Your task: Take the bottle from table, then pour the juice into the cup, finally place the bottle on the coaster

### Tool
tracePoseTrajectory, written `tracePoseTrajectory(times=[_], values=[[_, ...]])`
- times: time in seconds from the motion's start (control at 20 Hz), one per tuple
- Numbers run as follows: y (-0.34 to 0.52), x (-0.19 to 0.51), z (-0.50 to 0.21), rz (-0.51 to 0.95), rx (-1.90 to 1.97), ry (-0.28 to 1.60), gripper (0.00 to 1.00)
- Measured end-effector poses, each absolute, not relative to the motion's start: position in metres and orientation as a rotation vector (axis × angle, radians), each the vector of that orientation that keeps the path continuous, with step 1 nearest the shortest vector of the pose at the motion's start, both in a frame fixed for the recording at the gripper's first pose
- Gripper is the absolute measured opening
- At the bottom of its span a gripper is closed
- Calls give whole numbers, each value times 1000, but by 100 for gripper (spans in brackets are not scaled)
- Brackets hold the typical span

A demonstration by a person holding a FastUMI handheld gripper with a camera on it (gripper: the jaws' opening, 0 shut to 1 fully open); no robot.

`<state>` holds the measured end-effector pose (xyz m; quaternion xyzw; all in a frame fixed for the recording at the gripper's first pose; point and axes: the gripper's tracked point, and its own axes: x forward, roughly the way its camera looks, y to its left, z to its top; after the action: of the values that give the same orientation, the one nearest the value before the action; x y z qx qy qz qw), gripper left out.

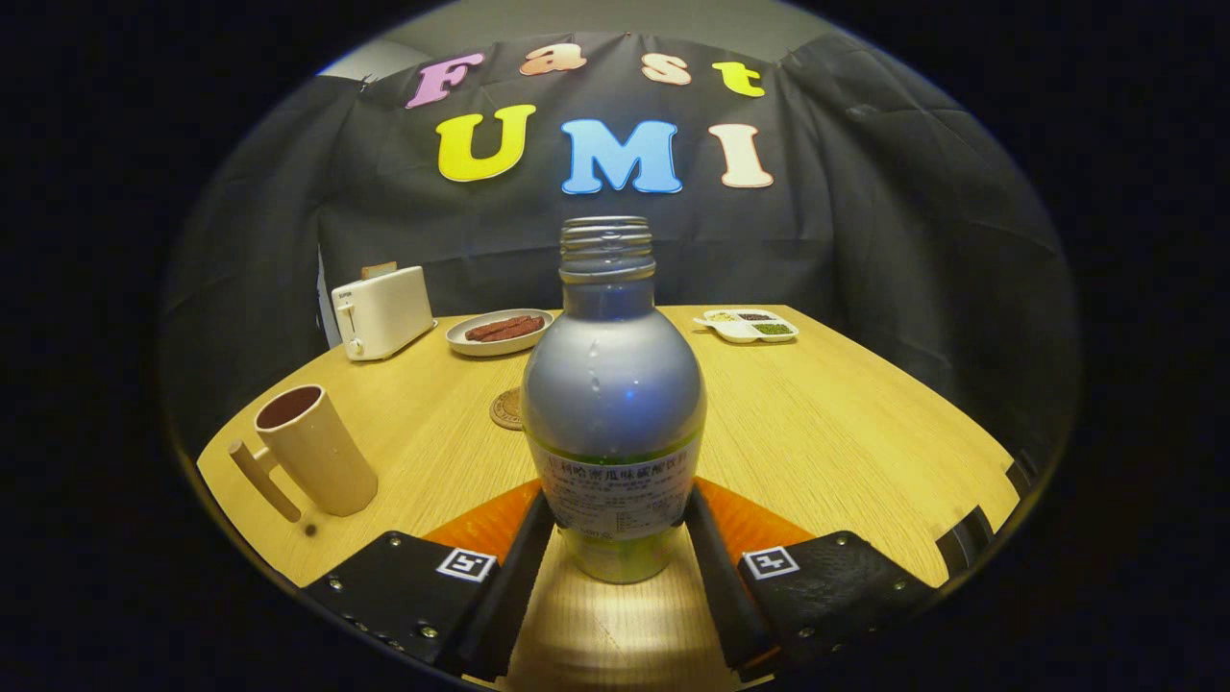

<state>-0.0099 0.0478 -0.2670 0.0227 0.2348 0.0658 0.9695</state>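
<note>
The gripper has its two black fingers set on either side of an uncapped juice bottle, each finger lying against the labelled lower body, so the bottle looks clamped between them. The bottle stands upright near the near edge of the wooden table; whether its base is on the wood or just lifted off cannot be told. A little green juice shows at the bottom and at the label's top edge.

The step in hand appears to be taking the bottle and carrying it to the cup. The tan handled cup stands open-mouthed toward the table's left edge, well apart from the bottle. Since the cap is off, the person would do well to keep the bottle vertical during the carry, and to tilt only once the neck is over the cup's mouth. The grip sits low on a smooth, rounded body, so a firm squeeze and a slow tilt should guard against the bottle slipping or swinging.

The round coaster lies just behind the bottle, toward the table's middle, partly hidden by it.
</note>
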Motion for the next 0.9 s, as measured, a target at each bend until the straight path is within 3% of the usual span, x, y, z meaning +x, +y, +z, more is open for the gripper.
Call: tracePoseTrajectory(times=[0.2,0.9], values=[[43,-8,-267,127,31,499,72],[59,18,-214,194,-326,411,72]])
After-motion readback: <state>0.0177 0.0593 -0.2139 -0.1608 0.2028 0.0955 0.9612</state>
